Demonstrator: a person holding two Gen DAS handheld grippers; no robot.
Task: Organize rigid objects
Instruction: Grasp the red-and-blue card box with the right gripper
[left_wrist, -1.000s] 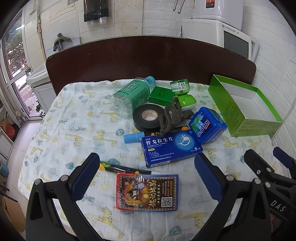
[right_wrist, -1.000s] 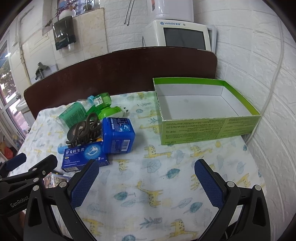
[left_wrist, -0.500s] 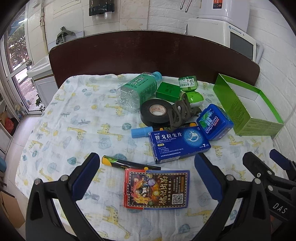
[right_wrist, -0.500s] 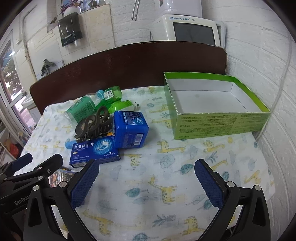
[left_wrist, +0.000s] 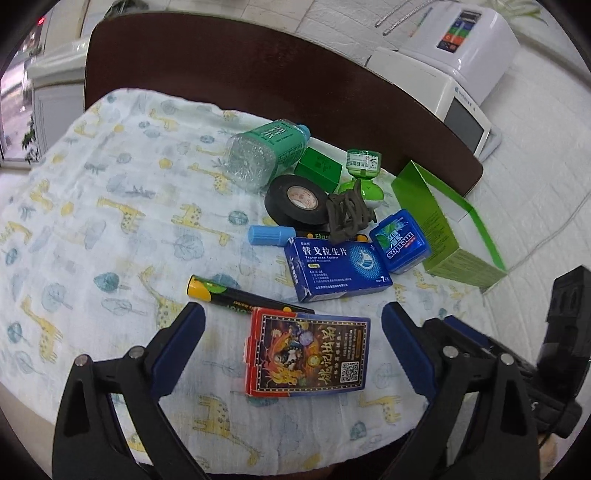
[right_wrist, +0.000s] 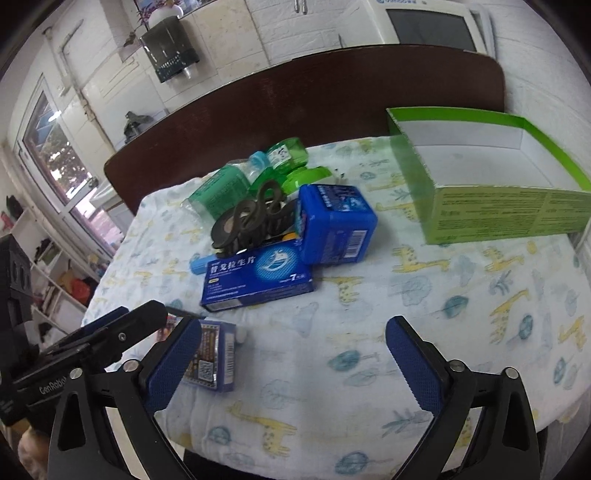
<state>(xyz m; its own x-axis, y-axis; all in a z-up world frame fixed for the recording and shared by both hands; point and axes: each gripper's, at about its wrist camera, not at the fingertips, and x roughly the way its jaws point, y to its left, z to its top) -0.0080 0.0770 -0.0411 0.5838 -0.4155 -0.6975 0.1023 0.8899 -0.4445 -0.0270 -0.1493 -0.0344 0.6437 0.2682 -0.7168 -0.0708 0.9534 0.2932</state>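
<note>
Between my left gripper's (left_wrist: 291, 332) wide-open jaws sits the card pack (left_wrist: 308, 354), closer than a second ago; I've dropped in, grasp looks next; pack lies flat, long axis crosswise to the fingers; right gripper (right_wrist: 293, 354) wide open, empty; green box (right_wrist: 491, 184) ahead-right of it.

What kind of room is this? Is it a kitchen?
Probably someone's home, maybe a kitchen corner: a table covered by a giraffe-print cloth, a white countertop appliance against the brick wall, and a window beside cluttered shelves.
</note>
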